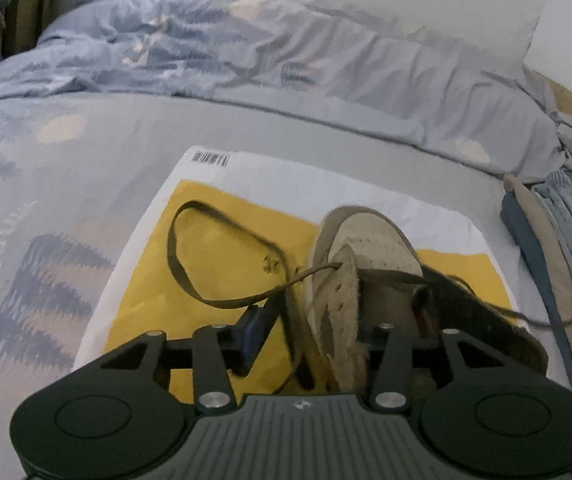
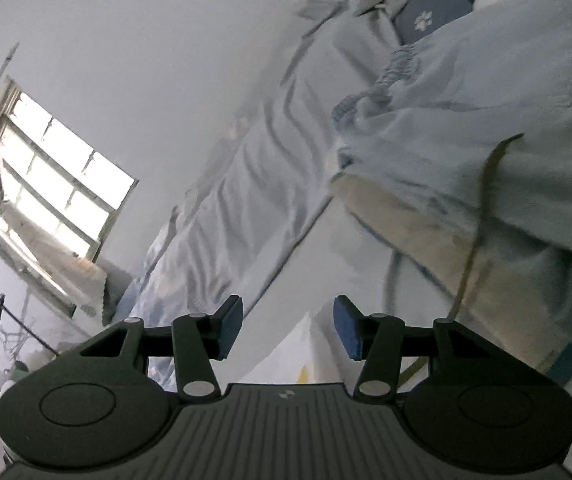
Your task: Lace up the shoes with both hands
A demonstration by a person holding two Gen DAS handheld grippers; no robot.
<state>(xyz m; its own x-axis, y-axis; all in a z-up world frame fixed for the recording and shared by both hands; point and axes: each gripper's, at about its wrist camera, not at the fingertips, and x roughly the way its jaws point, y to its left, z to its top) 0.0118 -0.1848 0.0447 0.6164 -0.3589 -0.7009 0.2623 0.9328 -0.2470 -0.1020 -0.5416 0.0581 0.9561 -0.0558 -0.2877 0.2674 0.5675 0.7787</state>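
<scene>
Left view: the shoe lies tipped on its side on the yellow mailer, I guess to keep the bedding clean. My left tongs sit parted right at the shoe. The near eyelet flap and a run of lace lie between the jaws, but I can't tell if the pads press on anything. The rest of the lace loops out left of the shoe.

Right view: my right tongs are open and empty, aimed past the shoe at the wall. Only one lace end shows, draped over pale cloth right of the tongs, probably parked there out of the way.
</scene>
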